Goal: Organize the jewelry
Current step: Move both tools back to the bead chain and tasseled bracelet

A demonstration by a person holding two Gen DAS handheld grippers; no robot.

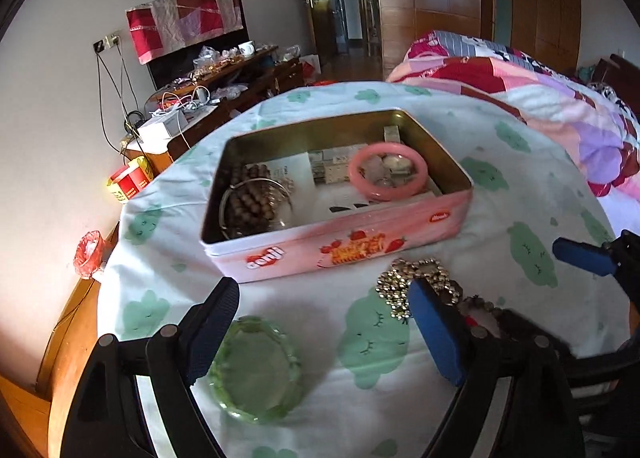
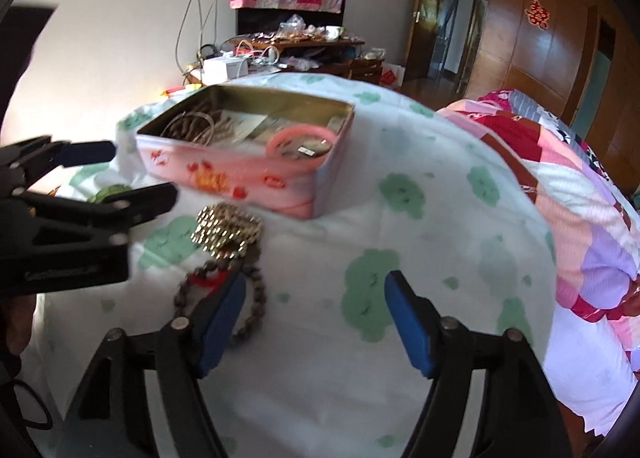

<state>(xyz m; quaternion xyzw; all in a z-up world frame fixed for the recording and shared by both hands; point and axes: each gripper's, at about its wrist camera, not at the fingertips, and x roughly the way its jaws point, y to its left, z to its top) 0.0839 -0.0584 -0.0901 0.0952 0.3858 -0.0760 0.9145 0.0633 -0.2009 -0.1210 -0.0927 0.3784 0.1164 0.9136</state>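
An open pink tin box (image 1: 344, 246) (image 2: 240, 173) sits on a white cloth with green clouds. Inside lie a pink bangle (image 1: 387, 171) (image 2: 298, 139), brown bead bracelets (image 1: 250, 205) and papers. In front of the tin lie a gold bead pile (image 1: 416, 282) (image 2: 226, 230), a dark bead bracelet (image 2: 256, 298) and a green glass bangle (image 1: 256, 370). My left gripper (image 1: 324, 322) (image 2: 132, 173) is open, hovering over the green bangle and the cloth. My right gripper (image 2: 314, 322) is open and empty, its left finger over the dark bracelet; its blue fingertip (image 1: 582, 256) shows in the left wrist view.
A patchwork quilt (image 1: 540, 97) (image 2: 580, 209) lies on the right. A cluttered wooden desk (image 1: 224, 97) (image 2: 300, 49) stands behind, by the wall. The wooden bed edge (image 1: 72, 338) runs along the left.
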